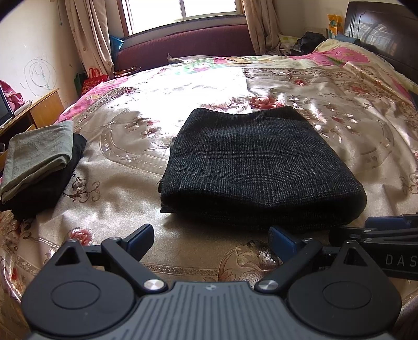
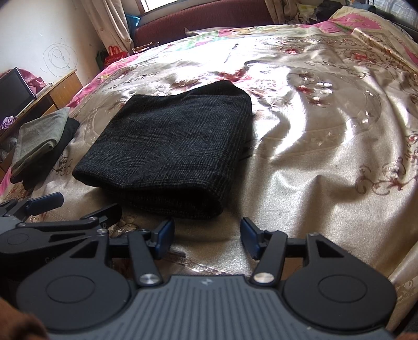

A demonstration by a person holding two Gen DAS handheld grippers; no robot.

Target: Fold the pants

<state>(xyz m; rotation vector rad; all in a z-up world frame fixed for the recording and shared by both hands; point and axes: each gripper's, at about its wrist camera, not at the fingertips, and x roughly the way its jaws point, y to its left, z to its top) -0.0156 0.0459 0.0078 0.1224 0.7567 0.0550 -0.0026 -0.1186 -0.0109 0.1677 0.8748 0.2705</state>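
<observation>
The pants (image 1: 261, 164) lie folded into a thick, squarish bundle near the middle of the bed (image 1: 125, 188), on a shiny floral bedspread; the cloth is dark, almost black, with a fine grey check, and the rounded fold edge faces the cameras. Both grippers hang just short of that near edge, apart from it. The left gripper (image 1: 211, 239) has its jaws spread wide with only bedspread between the blue pads, and the right gripper (image 2: 207, 239) likewise stands with jaws parted and nothing in them — neither touches the cloth. A stack of other folded clothes (image 1: 39, 162), grey-green on black, sits well to the left at the bed's edge. The left wrist view alone shows the window (image 1: 183, 13) and a dark headboard (image 1: 378, 23) at upper right; the right wrist view gives more of the rumpled bedspread right of the pants, and a dark screen (image 2: 14, 91) on a wooden worktop (image 2: 62, 89) at left.
</observation>
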